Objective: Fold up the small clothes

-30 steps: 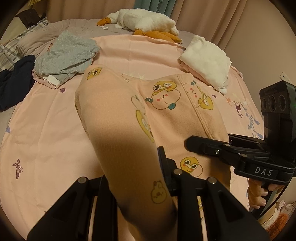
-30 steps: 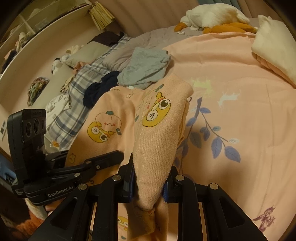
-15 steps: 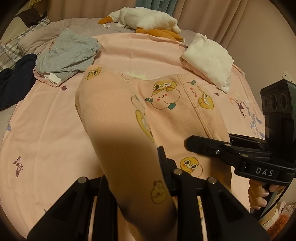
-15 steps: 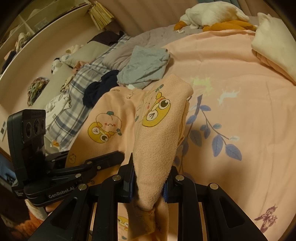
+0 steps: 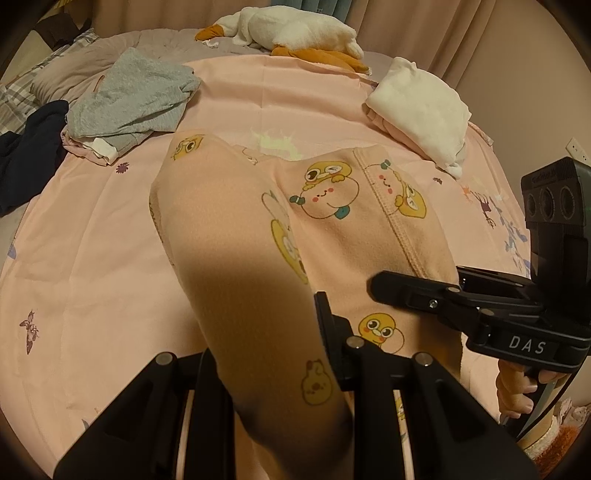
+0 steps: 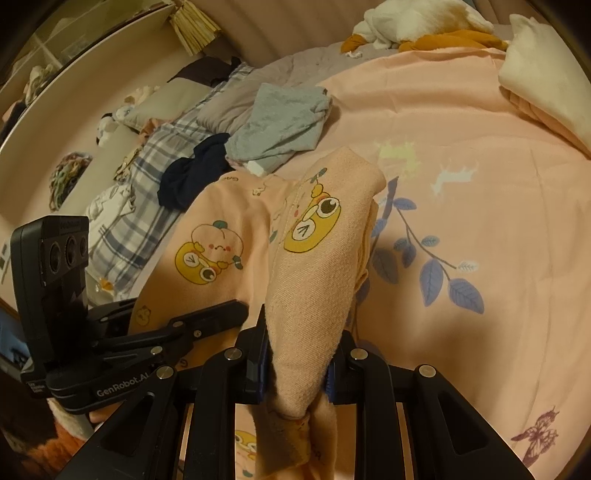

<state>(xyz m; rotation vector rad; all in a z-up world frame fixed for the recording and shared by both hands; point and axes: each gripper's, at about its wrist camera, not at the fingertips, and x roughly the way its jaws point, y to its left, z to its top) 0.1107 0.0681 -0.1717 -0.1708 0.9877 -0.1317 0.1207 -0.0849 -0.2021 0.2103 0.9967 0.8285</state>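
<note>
A small peach garment with yellow cartoon prints is stretched over the pink bedsheet. My left gripper is shut on its near edge, with the cloth draped over the jaws. My right gripper is shut on the other near edge of the same garment, which rises in a fold from its jaws. Each gripper shows in the other's view: the right gripper at the right of the left wrist view, the left gripper at the lower left of the right wrist view.
A grey folded garment and a dark navy one lie at the far left. A white and pink folded stack lies at the far right. A white and orange plush lies at the back. Curtains hang behind.
Both grippers have stayed shut on the garment. The views have shifted slightly, with the bed's far things a little lower in frame.
</note>
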